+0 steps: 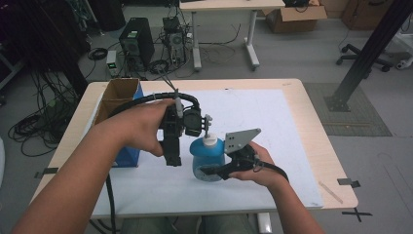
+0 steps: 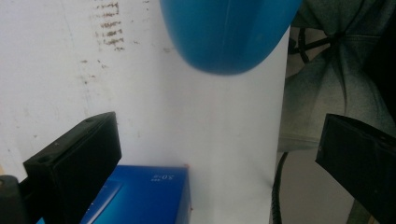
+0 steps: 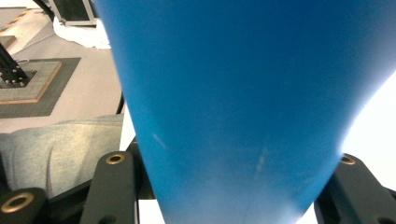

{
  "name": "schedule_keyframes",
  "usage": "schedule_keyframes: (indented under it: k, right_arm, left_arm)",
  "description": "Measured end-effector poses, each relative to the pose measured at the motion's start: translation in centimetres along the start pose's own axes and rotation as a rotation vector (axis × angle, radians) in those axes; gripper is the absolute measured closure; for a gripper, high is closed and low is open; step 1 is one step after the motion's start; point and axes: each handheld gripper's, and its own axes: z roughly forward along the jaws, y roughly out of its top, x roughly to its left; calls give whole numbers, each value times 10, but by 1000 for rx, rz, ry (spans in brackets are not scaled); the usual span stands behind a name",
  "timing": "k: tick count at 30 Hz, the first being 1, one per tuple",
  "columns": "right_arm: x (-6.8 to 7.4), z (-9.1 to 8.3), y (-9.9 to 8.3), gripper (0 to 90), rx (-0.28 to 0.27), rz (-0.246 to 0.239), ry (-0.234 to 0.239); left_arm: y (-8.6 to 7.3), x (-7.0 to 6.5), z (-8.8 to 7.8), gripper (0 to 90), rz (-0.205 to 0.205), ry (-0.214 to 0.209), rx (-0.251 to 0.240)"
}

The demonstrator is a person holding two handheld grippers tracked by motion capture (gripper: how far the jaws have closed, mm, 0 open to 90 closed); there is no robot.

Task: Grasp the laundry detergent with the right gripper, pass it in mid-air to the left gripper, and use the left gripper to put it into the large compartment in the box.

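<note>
Near the table's front edge: blue bottle [image 1: 208, 158] stands on the white sheet [image 1: 272, 122].
Right gripper [image 1: 214, 171]: jaws squeeze the bottle's body.
Left gripper [image 1: 173, 158]: jaws wide apart, holding nothing, beside the blue box [image 1: 127, 155].

The bottle [image 1: 208, 158] is bright blue with a white cap [image 1: 210, 141]. The two grippers, left [image 1: 171, 146] and right [image 1: 214, 171], are black, and the right one has a grey plate [image 1: 241, 139] on top. The box [image 1: 127, 155] is blue outside and brown inside. The table [image 1: 311, 131] is light wood, under a white sheet [image 1: 253, 117].
</note>
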Motion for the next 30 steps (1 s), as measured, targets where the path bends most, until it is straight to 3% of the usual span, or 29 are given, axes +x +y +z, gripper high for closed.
schedule_keyframes:
  k: [18,30]
  right_arm:
    - [1,37,8,449,-11,6,10]
    - [3,47,16,449,-14,4,10]
  left_arm:
    - [8,-1,3,2,13,-9,-2]
    - [11,-3,8,2,24,-15,0]
